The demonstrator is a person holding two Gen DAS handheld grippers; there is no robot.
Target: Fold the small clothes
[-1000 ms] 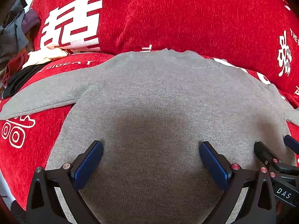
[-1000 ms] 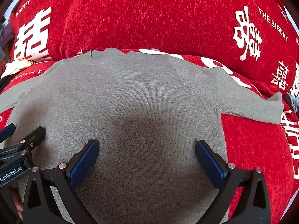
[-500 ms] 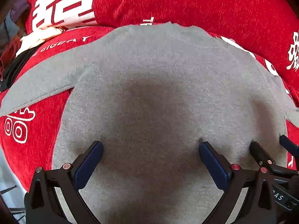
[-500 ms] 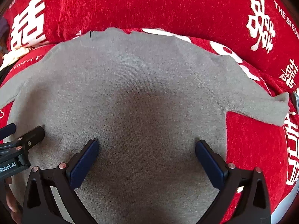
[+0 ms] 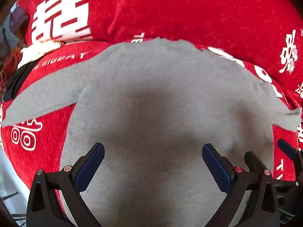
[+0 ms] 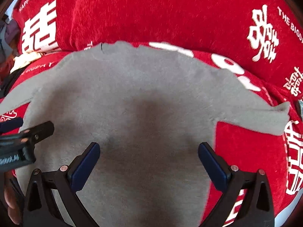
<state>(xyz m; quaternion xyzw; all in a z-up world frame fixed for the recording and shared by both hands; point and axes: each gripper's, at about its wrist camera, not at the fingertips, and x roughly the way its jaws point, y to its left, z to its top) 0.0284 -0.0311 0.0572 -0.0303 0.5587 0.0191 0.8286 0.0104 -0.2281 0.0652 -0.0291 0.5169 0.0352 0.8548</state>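
Nearest to me, the left gripper (image 5: 153, 152) and the right gripper (image 6: 149, 151) hang side by side over the near, lower part of a grey sweater (image 5: 166, 104), each with its blue-padded jaws spread wide and nothing between them. From where I stand this looks like the very start of the fold: the garment is laid out and smoothed, but no edge has been taken up yet. I would guess the next move calls for each gripper to drop to an edge of the cloth, most likely the hem near the grippers or a sleeve, and close on it cleanly, catching both layers so the fold goes over in one piece. The sweater lies flat on a red cushion (image 6: 246, 151) printed with white characters, its body broad and mostly free of wrinkles, a soft shadow from the grippers pooled in its middle. Further out, the left sleeve (image 5: 43, 98) stretches away to the left and the right sleeve (image 6: 265, 117) to the right, its cuff a little curled. Farthest off, the neckline (image 6: 113, 47) sits against a second red cushion (image 6: 170, 13) standing behind.
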